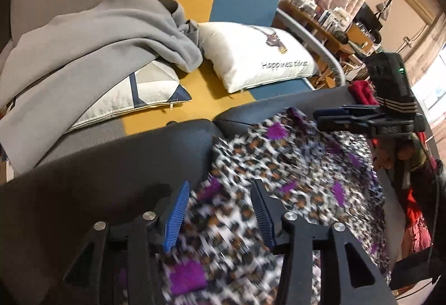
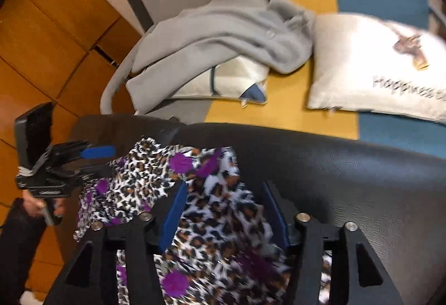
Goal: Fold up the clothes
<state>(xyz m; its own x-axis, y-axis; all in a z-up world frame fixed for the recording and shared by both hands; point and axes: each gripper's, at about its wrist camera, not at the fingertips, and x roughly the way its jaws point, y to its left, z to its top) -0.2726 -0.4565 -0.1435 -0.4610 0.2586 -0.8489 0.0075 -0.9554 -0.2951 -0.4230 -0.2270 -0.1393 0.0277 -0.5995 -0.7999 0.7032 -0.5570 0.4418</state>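
Two open grippers, left gripper (image 1: 220,210) and right gripper (image 2: 223,210), above leopard-print garment (image 1: 278,165).

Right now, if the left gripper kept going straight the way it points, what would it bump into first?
Most likely the leopard-print fabric with purple patches, which lies under the open left gripper on the black leather surface. Depth is blurry, so that's a guess.
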